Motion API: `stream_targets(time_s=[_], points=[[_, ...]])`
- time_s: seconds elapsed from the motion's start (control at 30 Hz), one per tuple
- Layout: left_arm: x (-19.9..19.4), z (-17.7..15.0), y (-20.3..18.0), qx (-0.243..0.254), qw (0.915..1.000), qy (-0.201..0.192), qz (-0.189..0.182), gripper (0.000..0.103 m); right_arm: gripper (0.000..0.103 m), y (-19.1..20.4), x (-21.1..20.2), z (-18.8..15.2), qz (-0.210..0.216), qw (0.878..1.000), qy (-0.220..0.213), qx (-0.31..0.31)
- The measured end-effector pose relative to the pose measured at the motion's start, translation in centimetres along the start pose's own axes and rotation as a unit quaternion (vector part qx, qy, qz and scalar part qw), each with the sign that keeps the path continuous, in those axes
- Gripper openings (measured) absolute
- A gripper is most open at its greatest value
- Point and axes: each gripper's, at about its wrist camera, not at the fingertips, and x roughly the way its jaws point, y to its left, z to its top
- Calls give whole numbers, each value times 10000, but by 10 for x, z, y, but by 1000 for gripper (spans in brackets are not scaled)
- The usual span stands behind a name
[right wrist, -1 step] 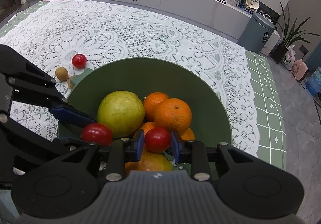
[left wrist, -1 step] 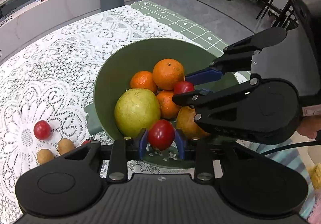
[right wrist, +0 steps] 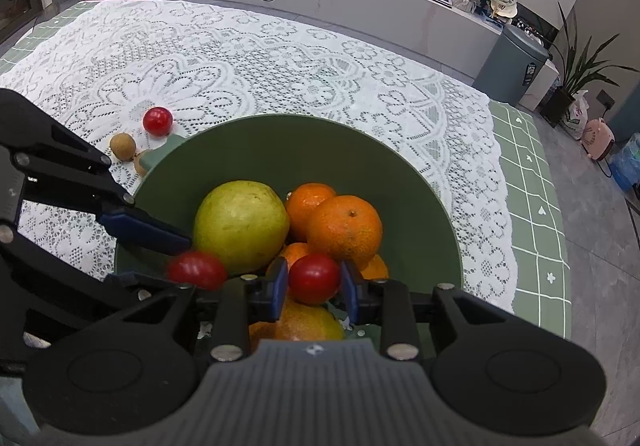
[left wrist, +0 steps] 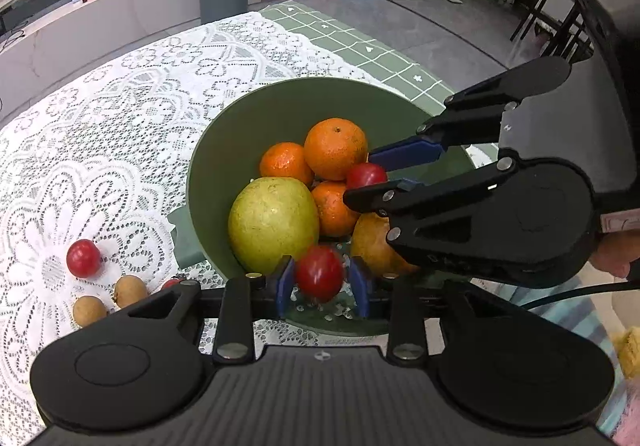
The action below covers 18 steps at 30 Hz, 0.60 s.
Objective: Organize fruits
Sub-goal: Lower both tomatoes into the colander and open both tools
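Note:
A green bowl (left wrist: 248, 134) (right wrist: 408, 174) holds a large yellow-green fruit (left wrist: 274, 220) (right wrist: 240, 226), several oranges (left wrist: 335, 148) (right wrist: 344, 232) and a yellow-orange fruit (left wrist: 372, 242). My left gripper (left wrist: 320, 280) hovers over the bowl's near rim; its pads stand slightly apart from a blurred red cherry tomato (left wrist: 320, 273) (right wrist: 197, 270). My right gripper (right wrist: 314, 284) (left wrist: 376, 174) is shut on another red cherry tomato (right wrist: 314, 278) (left wrist: 366, 176) above the fruit pile.
On the white lace tablecloth (left wrist: 100, 118) left of the bowl lie a loose red tomato (left wrist: 83, 258) (right wrist: 157, 121) and two small brown fruits (left wrist: 130, 290) (right wrist: 123, 146). The table edge with green checked cloth (right wrist: 532, 206) lies beyond the bowl.
The left gripper's pads have opened slightly around its tomato, which now looks blurred. The right gripper still holds its tomato over the bowl.

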Motion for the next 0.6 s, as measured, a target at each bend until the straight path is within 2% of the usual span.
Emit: stream_targets(time_s=[0.23, 0.37, 0.6], points=[[-6, -2, 0, -14, 9999, -129, -55, 48, 26, 1, 0, 1, 21, 10000, 30, 22], [-11, -3, -2, -5, 9997, -217, -62, 54, 35, 1, -2, 1, 1, 10000, 7, 21], [-28, -6, 1, -119, 9990, -431, -15, 62, 39, 0, -10, 4, -36, 9998, -124, 161]])
